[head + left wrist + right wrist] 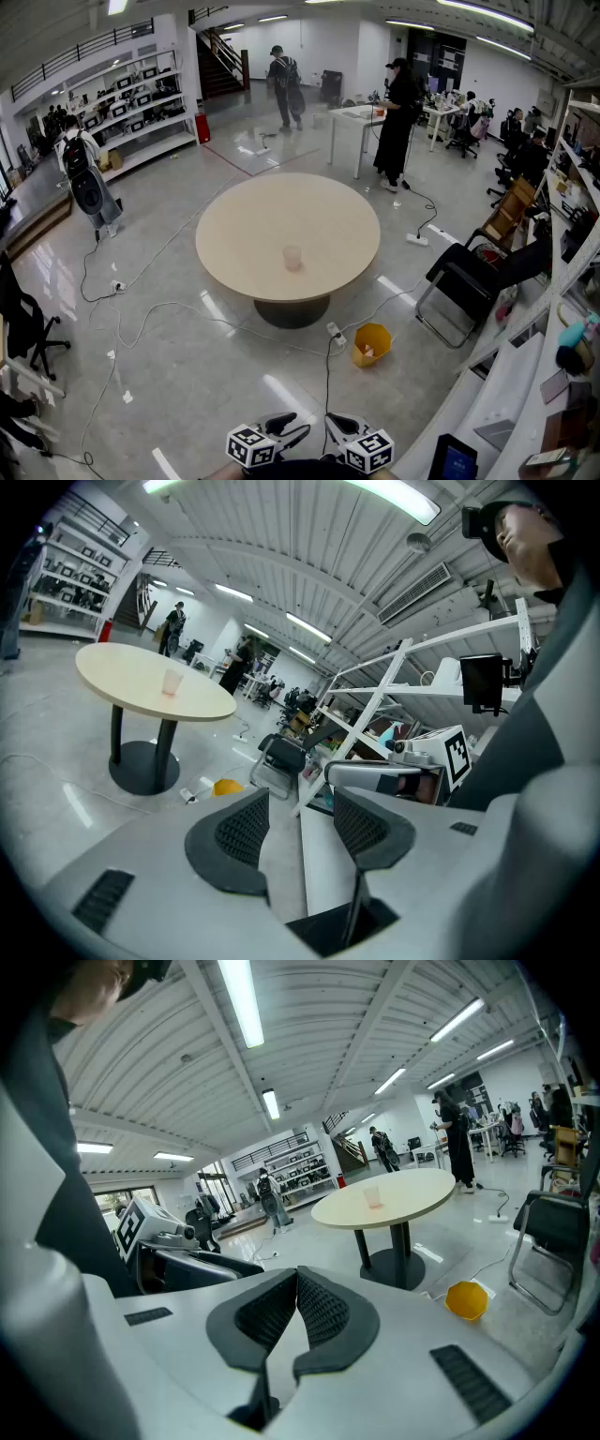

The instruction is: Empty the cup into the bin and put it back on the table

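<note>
Cup (292,258) upright on round beige table (253,216), mid-frame in head view, on the part of the top nearest the lower edge, w/ bare tabletop all round it. Translucent, pinkish; contents too small to tell. Yellow bin (372,344) on floor, lower right of table base, just beside a white cable end, well apart from cup. L gripper (300,803) at bottom centre of head view, left of its mate: jaws wide apart, nothing betw. pads, only floor and white shelf frame seen through the gap. R gripper (296,1272) next to it at bottom centre: pads pressed together, nothing betw. them. Both well short of table, neither touching cup or bin. In L gripper view, table and cup upper left, bin small at mid-left; in R gripper view, table and cup right of centre, bin lower right. Black folding chair (464,281) right of table, near bin. White cables (169,309) strewn over glossy floor at left. Person in black (396,117) standing at a white desk, upper right of head view.
</note>
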### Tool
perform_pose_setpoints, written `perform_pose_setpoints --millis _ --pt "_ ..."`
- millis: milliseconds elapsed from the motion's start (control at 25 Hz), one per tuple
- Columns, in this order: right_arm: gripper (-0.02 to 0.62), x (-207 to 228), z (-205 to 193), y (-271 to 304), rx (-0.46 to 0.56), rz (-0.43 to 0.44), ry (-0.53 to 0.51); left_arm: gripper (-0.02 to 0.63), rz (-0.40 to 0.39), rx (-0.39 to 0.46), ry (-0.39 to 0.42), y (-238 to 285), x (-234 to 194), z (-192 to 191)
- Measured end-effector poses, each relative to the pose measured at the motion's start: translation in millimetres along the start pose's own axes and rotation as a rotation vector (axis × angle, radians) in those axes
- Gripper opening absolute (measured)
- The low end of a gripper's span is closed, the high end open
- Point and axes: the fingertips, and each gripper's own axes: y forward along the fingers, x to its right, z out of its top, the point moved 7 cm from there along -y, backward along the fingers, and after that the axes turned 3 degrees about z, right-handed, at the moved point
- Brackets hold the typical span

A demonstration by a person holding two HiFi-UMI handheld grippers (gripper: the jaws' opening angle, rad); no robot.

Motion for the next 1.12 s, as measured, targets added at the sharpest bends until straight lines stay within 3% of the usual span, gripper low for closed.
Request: perform_pose_setpoints --millis 320,680,920,1120 --pt "0.015 29.3 -12.9 -28.5 -0.010 -0.007 -0.017 0.230 0.008 0.017 -0.019 32.0 24.8 -14.3" --pt "0.017 39.5 -9.2 -29.7 0.036 0.014 -0.014 0.230 0.083 0.008 -0.027 31.4 30.3 -16.8" --pt "0.017 54.6 -5.4 -17.2 0.047 0.007 0.015 0.230 0.078 -0.025 -0.012 44.9 14.5 -8.1" --pt "0.017 75.1 15.3 7.9 0.058 -0.023 0.000 0.230 0.052 -0.030 0.022 64.8 -16.3 22.1"
